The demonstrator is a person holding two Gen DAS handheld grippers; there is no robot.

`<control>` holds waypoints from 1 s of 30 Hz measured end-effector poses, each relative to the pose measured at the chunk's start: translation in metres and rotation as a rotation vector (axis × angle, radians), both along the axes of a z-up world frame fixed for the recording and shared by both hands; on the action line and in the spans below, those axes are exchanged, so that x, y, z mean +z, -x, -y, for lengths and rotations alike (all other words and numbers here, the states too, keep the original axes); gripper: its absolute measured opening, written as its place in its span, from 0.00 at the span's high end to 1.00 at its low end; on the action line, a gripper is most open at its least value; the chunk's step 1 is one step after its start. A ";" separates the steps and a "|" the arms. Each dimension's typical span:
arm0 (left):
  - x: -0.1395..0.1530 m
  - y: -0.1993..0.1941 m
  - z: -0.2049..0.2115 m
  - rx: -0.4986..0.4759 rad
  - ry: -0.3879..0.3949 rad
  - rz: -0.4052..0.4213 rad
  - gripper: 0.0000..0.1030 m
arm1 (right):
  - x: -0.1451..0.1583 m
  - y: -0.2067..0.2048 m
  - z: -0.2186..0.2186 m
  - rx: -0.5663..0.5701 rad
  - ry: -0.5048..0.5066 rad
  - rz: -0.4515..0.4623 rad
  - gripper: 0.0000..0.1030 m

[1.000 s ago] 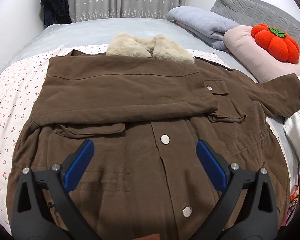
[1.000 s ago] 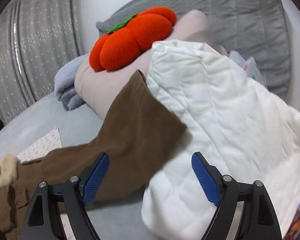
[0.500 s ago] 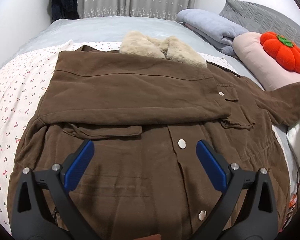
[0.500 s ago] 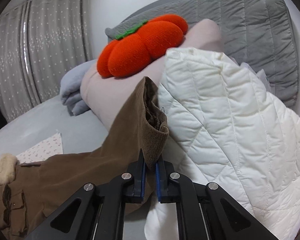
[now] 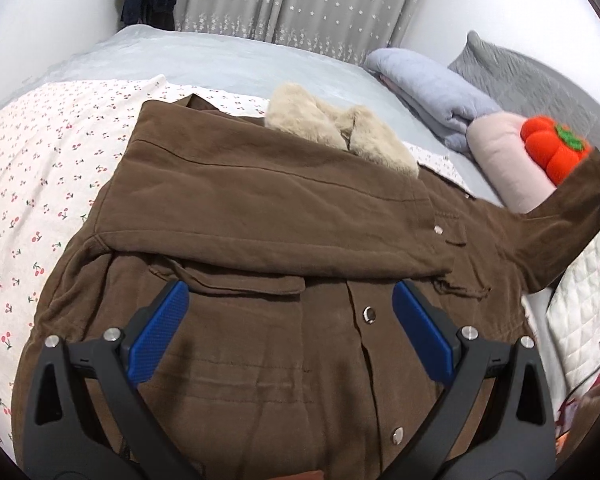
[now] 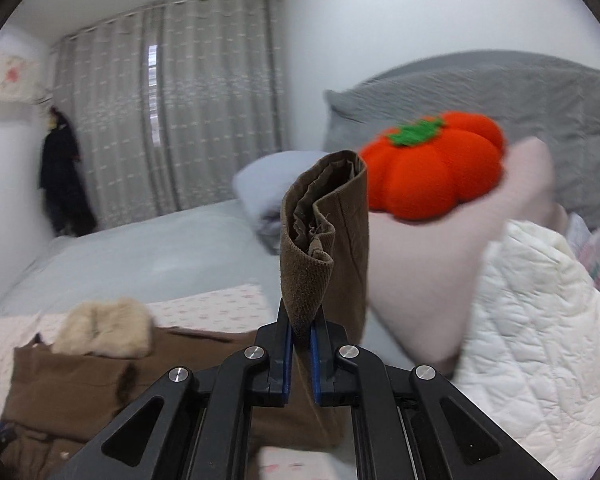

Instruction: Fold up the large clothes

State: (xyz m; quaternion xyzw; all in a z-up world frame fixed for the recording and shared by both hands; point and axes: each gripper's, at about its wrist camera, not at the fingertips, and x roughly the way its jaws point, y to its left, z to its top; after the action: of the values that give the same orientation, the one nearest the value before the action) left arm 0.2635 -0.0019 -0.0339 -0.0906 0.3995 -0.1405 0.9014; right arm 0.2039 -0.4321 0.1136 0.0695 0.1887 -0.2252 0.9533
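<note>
The brown coat (image 5: 260, 320) lies front-up across a cherry-print sheet (image 5: 40, 168) on the bed (image 5: 220, 60), its fur collar (image 5: 340, 132) pointing toward the curtains (image 5: 300, 0). One sleeve (image 5: 260, 216) is folded flat across the chest. The other sleeve (image 5: 560, 216) rises off the bed at the coat's far side, and its cuff (image 6: 324, 240) stands upright in the right wrist view, the ribbed edge pinched between the blue pads of the right claw (image 6: 300, 340), whose jaws are closed down to the thickness of the cloth.

The left claw (image 5: 292, 332) hangs above the coat's lower front near the snap placket, jaws spread wide and holding nothing (whether its tips touch the fabric cannot be told).

Behind the raised cuff sits an orange pumpkin cushion (image 6: 436, 168) on a pale pink pillow (image 6: 440, 272), with a folded blue-grey blanket (image 5: 432, 100) just beside the pillow and a grey quilted headboard (image 6: 500, 92) behind. A white quilted garment (image 6: 532, 340) is heaped next to the pink pillow. A dark garment (image 6: 60, 176) hangs on the wall by the curtains.
</note>
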 end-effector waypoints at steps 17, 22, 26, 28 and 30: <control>0.004 -0.018 -0.076 0.150 0.255 -0.006 0.02 | -0.101 -0.130 -0.291 0.678 -0.056 -0.317 0.84; 0.001 -0.024 -0.083 0.118 0.331 -0.022 0.03 | -0.100 -0.120 -0.288 0.745 -0.135 -0.366 0.55; 0.000 -0.033 -0.074 0.051 0.401 -0.052 0.12 | -0.077 -0.102 -0.241 0.670 -0.219 -0.282 0.40; -0.001 -0.042 -0.064 0.026 0.414 -0.080 0.18 | -0.072 -0.091 -0.207 0.618 -0.299 -0.235 0.35; -0.002 -0.056 -0.046 -0.012 0.376 -0.114 0.21 | -0.075 -0.085 -0.182 0.570 -0.333 -0.219 0.33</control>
State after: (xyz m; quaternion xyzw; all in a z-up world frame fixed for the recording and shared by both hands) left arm 0.3197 0.0437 -0.0362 -0.2629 0.4170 -0.2126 0.8437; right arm 0.2887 -0.2500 0.0390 0.1440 0.3357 0.0780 0.9276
